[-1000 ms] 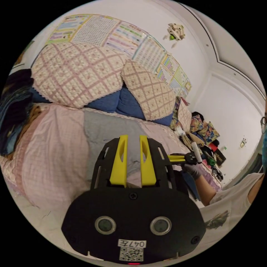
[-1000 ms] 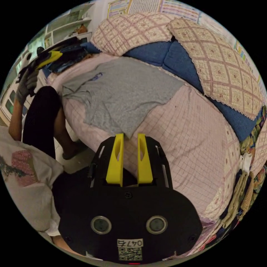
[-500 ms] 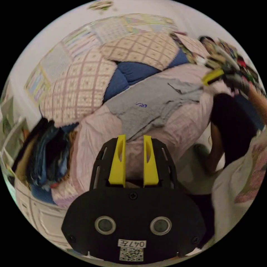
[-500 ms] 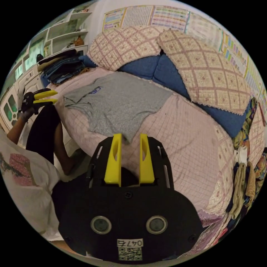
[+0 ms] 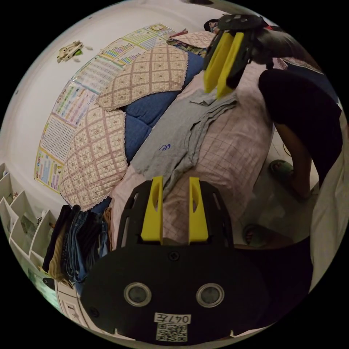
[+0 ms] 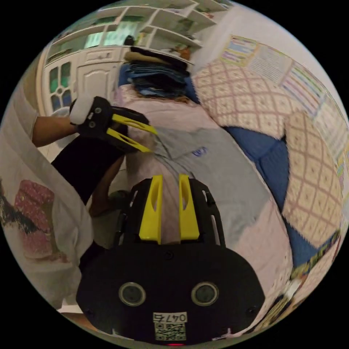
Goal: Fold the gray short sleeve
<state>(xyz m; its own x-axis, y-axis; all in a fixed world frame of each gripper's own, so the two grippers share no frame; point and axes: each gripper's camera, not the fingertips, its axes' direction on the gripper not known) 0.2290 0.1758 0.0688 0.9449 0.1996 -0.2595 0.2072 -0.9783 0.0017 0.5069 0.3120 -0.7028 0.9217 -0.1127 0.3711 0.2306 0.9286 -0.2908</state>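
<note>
While your left gripper (image 5: pixel 174 187) hangs over the near edge of the bed, its two yellow jaws stand apart with the pink checked bedsheet (image 5: pixel 232 145) showing between them and nothing clamped; the crumpled hem of the gray short-sleeve shirt (image 5: pixel 174 141) lies just at the tip of the jaw toward 9 o'clock, and whether it touches you cannot tell. Going left to right across the left gripper view: white open shelves (image 5: pixel 21 225) sit at 8 o'clock; a stack of folded dark and blue clothes (image 5: pixel 72 240) lies next to them; two cream quilted cushions with a pink diamond pattern (image 5: pixel 98 152) lean over a blue padded headboard (image 5: pixel 145 112); the gray shirt runs from the centre up toward 1 o'clock, bunched along its length, a small blue logo (image 5: pixel 164 147) facing up; your right gripper (image 5: pixel 214 91) comes in at 12 to 1 o'clock, jaws slightly apart, tips right at the far edge of the shirt; your leg in dark shorts (image 5: pixel 301 112) stands at 2 o'clock.

Going left to right in the right gripper view: your white printed top (image 6: pixel 32 203) fills 9 o'clock; the left gripper (image 6: pixel 152 141) reaches in from 10 o'clock, jaws spread, tips at the shirt's (image 6: pixel 218 171) edge; the right gripper (image 6: pixel 170 178) has its jaws a little apart over sheet and shirt, gripping nothing; the cushions (image 6: pixel 240 98) and headboard (image 6: pixel 269 152) lie toward 2 and 3 o'clock.
</note>
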